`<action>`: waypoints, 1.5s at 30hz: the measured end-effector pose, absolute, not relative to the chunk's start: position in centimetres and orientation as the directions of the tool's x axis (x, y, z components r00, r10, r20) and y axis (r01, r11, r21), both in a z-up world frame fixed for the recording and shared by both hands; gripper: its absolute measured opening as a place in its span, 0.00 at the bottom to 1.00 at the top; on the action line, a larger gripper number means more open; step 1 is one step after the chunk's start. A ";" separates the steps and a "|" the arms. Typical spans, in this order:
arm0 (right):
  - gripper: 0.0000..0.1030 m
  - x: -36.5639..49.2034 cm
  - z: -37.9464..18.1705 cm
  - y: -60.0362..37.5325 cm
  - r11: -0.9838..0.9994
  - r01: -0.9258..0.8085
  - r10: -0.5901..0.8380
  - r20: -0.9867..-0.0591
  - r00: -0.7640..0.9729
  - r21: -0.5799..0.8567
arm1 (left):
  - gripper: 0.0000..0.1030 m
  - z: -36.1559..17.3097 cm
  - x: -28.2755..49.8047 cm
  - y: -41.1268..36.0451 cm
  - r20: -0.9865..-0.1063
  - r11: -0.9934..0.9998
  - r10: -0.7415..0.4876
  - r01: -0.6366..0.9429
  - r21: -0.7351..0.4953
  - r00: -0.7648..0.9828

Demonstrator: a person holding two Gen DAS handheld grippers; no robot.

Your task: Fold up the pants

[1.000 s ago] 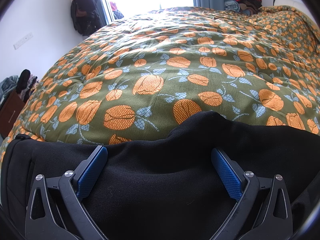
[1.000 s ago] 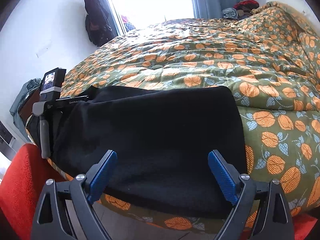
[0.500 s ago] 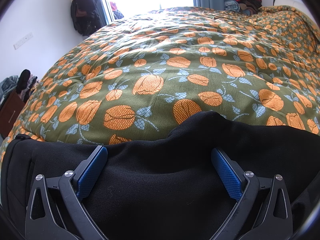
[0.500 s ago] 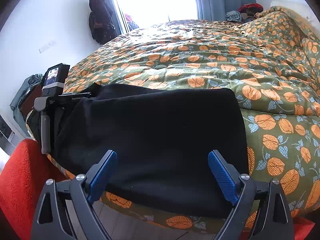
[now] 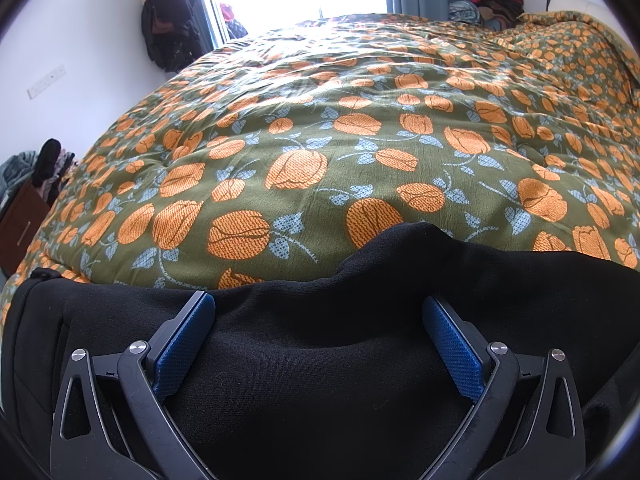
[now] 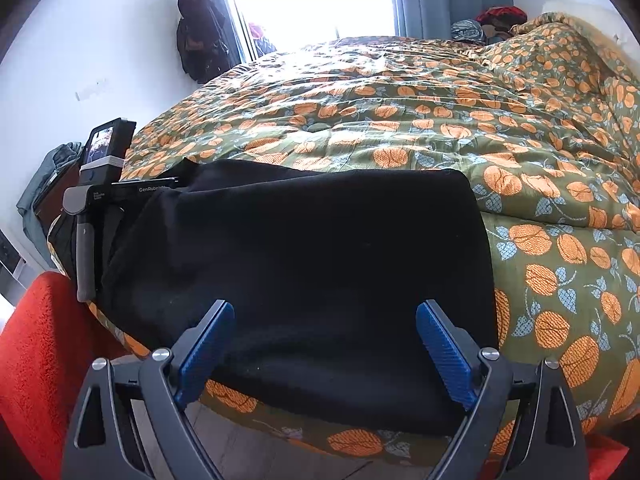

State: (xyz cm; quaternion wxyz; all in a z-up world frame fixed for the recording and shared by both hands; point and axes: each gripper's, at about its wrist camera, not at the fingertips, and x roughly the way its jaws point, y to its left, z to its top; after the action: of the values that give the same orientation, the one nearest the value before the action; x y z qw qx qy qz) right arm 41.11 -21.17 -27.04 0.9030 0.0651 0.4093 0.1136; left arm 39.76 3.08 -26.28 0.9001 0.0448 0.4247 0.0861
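The black pants lie folded into a broad rectangle on the near edge of the bed. Their front edge hangs slightly over the side. My right gripper hovers at that front edge, jaws wide open, and the pads pinch nothing. In the left wrist view the pants fill the bottom, with a raised hump at their far edge. My left gripper is spread open over that cloth without pinching it. The left gripper's body shows at the pants' left end in the right wrist view, its fingers hidden behind cloth.
A green bedspread with orange flowers covers the whole bed. Red fuzzy fabric sits low at the left beside the bed. Dark clothes hang on the far wall by a bright window. A pile of clothes lies at the far right.
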 end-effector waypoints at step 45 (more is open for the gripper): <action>0.89 41.4 -26.7 -24.0 0.956 -0.049 0.246 -0.702 0.668 0.289 | 1.00 -26.3 39.8 3.1 -0.757 0.981 0.194 -0.117 0.154 0.625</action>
State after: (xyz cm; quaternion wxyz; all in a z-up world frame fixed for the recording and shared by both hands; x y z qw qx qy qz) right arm 41.35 -23.98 -26.65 0.9048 0.1235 0.3994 0.0817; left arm 39.78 3.09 -26.29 0.9001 0.0450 0.4246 0.0864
